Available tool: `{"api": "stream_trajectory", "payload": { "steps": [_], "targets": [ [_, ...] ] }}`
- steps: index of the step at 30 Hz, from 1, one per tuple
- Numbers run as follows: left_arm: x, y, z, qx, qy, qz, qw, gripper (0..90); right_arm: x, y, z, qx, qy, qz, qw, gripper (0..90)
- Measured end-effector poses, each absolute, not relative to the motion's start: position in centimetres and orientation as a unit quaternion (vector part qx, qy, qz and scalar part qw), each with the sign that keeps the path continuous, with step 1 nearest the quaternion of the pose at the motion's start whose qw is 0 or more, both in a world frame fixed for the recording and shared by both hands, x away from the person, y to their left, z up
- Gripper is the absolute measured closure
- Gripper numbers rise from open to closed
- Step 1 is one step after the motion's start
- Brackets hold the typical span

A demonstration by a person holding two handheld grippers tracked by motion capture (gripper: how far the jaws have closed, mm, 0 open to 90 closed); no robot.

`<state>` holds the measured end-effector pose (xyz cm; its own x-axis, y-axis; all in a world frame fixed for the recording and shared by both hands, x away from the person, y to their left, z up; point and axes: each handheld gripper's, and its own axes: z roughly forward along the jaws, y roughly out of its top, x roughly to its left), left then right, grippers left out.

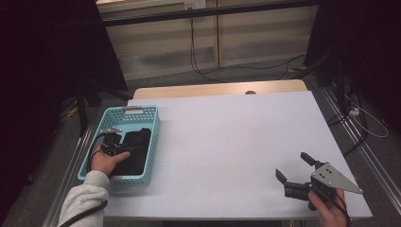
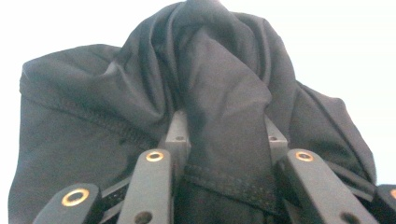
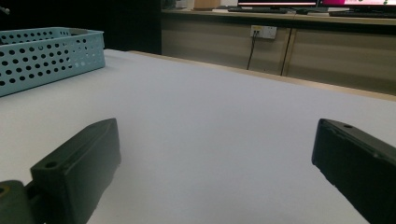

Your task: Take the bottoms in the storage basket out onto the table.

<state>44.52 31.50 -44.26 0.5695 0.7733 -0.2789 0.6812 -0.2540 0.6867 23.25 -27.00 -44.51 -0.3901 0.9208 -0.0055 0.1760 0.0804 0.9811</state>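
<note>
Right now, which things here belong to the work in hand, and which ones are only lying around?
Part of the work:
- black cloth, bunched between the left gripper fingers
- light blue basket that holds the cloth
- left gripper

Only standing by:
- right gripper, fingers wide apart over the white table, holding nothing
- cables on the floor behind the table
</note>
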Motion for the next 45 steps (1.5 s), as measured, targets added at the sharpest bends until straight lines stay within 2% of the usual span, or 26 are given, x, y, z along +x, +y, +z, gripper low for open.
{"api": "stream_trajectory", "payload": {
  "steps": [6,8,10,11,16,23,28,30,31,32,34,37,43,45],
  "targets": [
    [44.5,32.0,-43.9,0.769,0.486,0.055,0.412,67.4,23.3,-27.1,-44.6,0.428,0.643,0.528,0.352,0.5],
    [44.5,32.1,-43.6,0.764,0.488,0.075,0.416,68.3,23.2,-27.1,-44.6,0.429,0.643,0.528,0.352,0.4],
    [44.5,32.4,-43.1,0.748,0.501,0.083,0.427,76.7,23.2,-27.1,-44.6,0.428,0.643,0.528,0.352,0.4],
    [44.6,32.4,-42.9,0.747,0.503,0.079,0.428,77.7,23.2,-27.1,-44.6,0.429,0.643,0.528,0.351,0.5],
    [44.9,31.5,-41.9,0.771,0.493,0.089,0.394,80.9,23.2,-27.2,-44.6,0.430,0.643,0.527,0.351,0.4],
    [45.9,31.2,-40.6,0.756,0.492,0.125,0.414,82.7,23.1,-27.2,-44.6,0.429,0.644,0.526,0.352,0.4],
    [46.8,31.4,-40.8,0.743,0.505,0.119,0.422,82.1,23.2,-27.3,-44.7,0.429,0.645,0.526,0.350,0.4],
    [47.0,31.3,-41.4,0.757,0.504,0.090,0.406,77.7,23.1,-27.4,-44.7,0.429,0.645,0.526,0.350,0.4],
    [47.0,31.3,-41.5,0.766,0.499,0.102,0.392,72.7,23.1,-27.4,-44.7,0.429,0.646,0.526,0.350,0.4],
    [47.0,31.3,-41.6,0.769,0.497,0.106,0.389,65.1,23.1,-27.4,-44.7,0.429,0.645,0.526,0.350,0.4],
    [47.1,31.5,-41.8,0.769,0.501,0.077,0.390,45.0,23.1,-27.4,-44.7,0.429,0.646,0.526,0.350,0.4],
    [46.9,31.4,-41.8,0.789,0.478,0.082,0.378,29.8,23.0,-27.4,-44.7,0.429,0.647,0.525,0.350,0.4],
    [46.3,31.4,-42.3,0.820,0.454,0.072,0.342,14.3,23.1,-27.2,-44.7,0.426,0.649,0.526,0.348,0.4],
    [46.1,31.5,-43.1,0.824,0.455,0.072,0.328,12.3,23.0,-27.2,-44.7,0.424,0.650,0.526,0.347,0.5]
  ]
}}
